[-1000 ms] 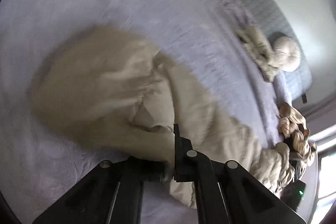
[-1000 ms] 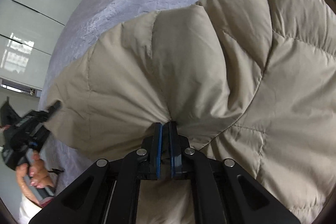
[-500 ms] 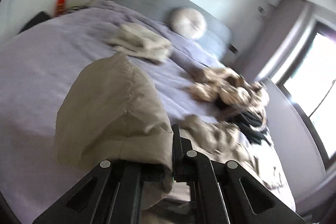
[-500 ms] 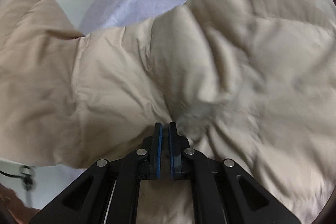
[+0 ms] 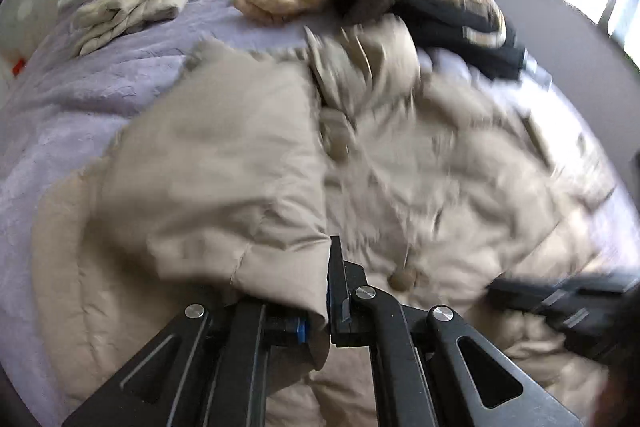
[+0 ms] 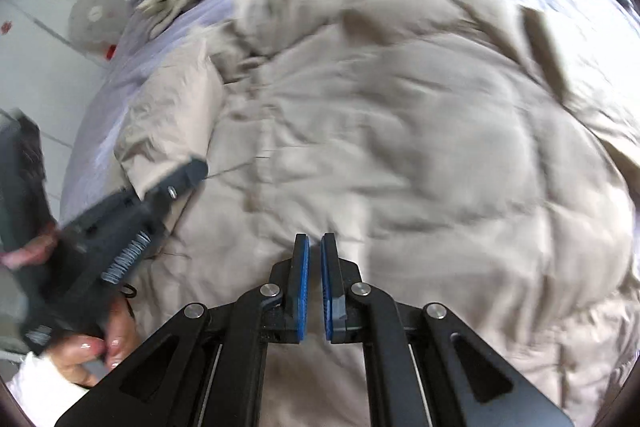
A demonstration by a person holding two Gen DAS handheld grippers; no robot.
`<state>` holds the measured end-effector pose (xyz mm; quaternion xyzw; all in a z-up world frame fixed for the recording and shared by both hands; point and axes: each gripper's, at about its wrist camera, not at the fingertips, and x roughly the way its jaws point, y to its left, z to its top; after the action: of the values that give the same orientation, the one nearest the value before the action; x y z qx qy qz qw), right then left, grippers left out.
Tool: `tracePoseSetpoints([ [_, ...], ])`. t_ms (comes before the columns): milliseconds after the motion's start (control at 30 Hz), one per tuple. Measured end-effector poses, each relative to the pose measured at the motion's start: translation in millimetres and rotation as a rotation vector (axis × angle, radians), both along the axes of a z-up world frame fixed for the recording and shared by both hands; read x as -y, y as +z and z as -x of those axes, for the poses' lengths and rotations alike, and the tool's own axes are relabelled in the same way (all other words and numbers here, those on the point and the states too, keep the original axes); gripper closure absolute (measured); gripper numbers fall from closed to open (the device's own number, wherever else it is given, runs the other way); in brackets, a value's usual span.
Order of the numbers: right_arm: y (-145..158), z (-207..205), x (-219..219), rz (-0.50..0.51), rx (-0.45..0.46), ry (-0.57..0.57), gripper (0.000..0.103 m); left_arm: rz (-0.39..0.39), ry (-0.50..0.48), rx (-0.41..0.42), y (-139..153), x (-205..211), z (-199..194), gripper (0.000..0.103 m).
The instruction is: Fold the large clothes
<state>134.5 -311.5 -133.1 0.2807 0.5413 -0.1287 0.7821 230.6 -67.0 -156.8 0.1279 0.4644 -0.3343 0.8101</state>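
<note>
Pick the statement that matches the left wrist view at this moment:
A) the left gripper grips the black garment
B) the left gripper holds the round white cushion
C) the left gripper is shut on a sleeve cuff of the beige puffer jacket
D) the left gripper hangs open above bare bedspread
C: the left gripper is closed with the sleeve cuff of the beige puffer jacket pinched between its pads, above the rest of the jacket spread on the bed.

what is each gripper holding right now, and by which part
Left gripper: beige puffer coat, by a sleeve cuff. Right gripper: shut, no fabric visibly pinched.
</note>
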Motion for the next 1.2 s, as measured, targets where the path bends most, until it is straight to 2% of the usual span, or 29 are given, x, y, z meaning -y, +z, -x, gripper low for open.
tracePoseSetpoints([
  [67, 0.0, -0.2, 8.6, -0.020, 0.006, -0.021, 0.097, -0.023, -0.031, 0.029, 0.9, 1.0, 10.8, 0.096],
  [100, -0.2, -3.4, 10.5, -0.033, 0.013, -0.031, 0.095, -0.029, -0.055, 0.044, 5.3, 2.3, 16.2, 0.077],
  [133, -0.7, -0.2, 16.3, -0.044, 0.018, -0.040, 0.095, -0.028, -0.079, 0.047, 8.7, 2.5, 19.7, 0.027],
  [167, 2.5, 3.7, 22.2, -0.053, 0.022, -0.048, 0.095, -0.030, -0.088, 0.061, 13.6, 0.8, 24.3, 0.006],
  [200, 5.0, 2.5, 24.4, -0.054, 0.023, -0.052, 0.095, -0.026, -0.081, 0.101, 19.4, -2.3, 30.0, 0.000],
  [267, 13.1, 8.3, 25.1, -0.027, 0.020, -0.049, 0.088, -0.021, -0.088, 0.137, 34.2, -11.9, 36.1, 0.000],
  [300, 17.4, 6.6, 21.0, -0.005, 0.017, -0.044, 0.070, -0.025, -0.073, 0.143, 39.9, -19.4, 33.2, 0.000],
  [333, 23.3, 1.0, 14.9, 0.018, 0.019, -0.033, 0.037, -0.023, -0.038, 0.157, 47.9, -33.0, 29.0, 0.000],
  [367, 32.8, -6.3, 5.4, 0.047, 0.034, -0.010, 0.022, -0.021, -0.001, 0.169, 52.8, -45.3, 22.9, 0.000],
  [400, 42.7, -17.3, -5.1, 0.077, 0.069, 0.024, 0.014, -0.021, 0.047, 0.181, 58.1, -58.8, 14.3, 0.000],
  [433, 51.5, -17.7, -13.8, 0.103, 0.089, 0.057, 0.014, -0.024, 0.123, 0.191, 61.5, -77.7, 0.0, 0.000],
  [500, 64.3, -44.2, -43.1, 0.199, 0.109, 0.158, 0.014, -0.025, 0.244, 0.173, 62.1, -108.8, -29.2, 0.000],
  [600, 61.4, -83.9, -84.4, 0.339, 0.086, 0.278, 0.014, 0.036, 0.399, 0.008, 43.3, -159.2, -91.0, 0.000],
  [633, 63.9, -64.5, -87.4, 0.374, 0.079, 0.303, 0.014, 0.056, 0.437, -0.037, 34.7, -171.9, -108.2, 0.000],
  [667, 58.2, -71.7, -97.0, 0.420, 0.065, 0.330, 0.014, 0.074, 0.462, -0.082, 25.9, -181.6, -124.0, 0.000],
  [700, 54.8, -62.2, -102.8, 0.462, 0.049, 0.349, 0.014, 0.104, 0.473, -0.150, 13.3, -190.2, -139.1, 0.000],
  [733, 45.2, -74.1, -109.4, 0.514, 0.027, 0.362, 0.014, 0.135, 0.496, -0.220, 0.1, -195.4, -152.3, 0.000],
  [800, 39.5, -68.4, -108.7, 0.590, -0.004, 0.360, 0.017, 0.203, 0.532, -0.334, -20.7, -204.2, -169.4, 0.000],
  [867, 37.2, -59.1, -98.7, 0.639, 0.001, 0.338, 0.061, 0.258, 0.566, -0.390, -34.0, -208.9, -176.7, 0.000],
  [900, 38.2, -55.1, -87.4, 0.620, 0.009, 0.304, 0.098, 0.283, 0.566, -0.402, -35.6, -209.7, -177.5, 0.000],
  [1000, 44.9, -20.9, -42.5, 0.464, 0.054, 0.148, 0.098, 0.322, 0.520, -0.443, -39.5, -204.5, -177.9, 0.000],
  [1033, 42.8, -4.3, -19.5, 0.358, 0.084, 0.079, 0.098, 0.316, 0.495, -0.465, -42.5, -198.7, -181.2, 0.000],
  [1100, 34.6, 19.3, 6.9, 0.224, 0.100, -0.007, 0.097, 0.328, 0.461, -0.508, -48.6, -191.7, -187.4, 0.000],
  [1167, 21.4, 34.5, 27.8, 0.090, 0.097, -0.070, 0.091, 0.384, 0.448, -0.565, -53.7, -184.2, -191.7, 0.002],
  [1200, 15.6, 40.6, 37.9, 0.020, 0.102, -0.106, 0.082, 0.423, 0.454, -0.579, -54.6, -181.0, -195.0, 0.021],
])
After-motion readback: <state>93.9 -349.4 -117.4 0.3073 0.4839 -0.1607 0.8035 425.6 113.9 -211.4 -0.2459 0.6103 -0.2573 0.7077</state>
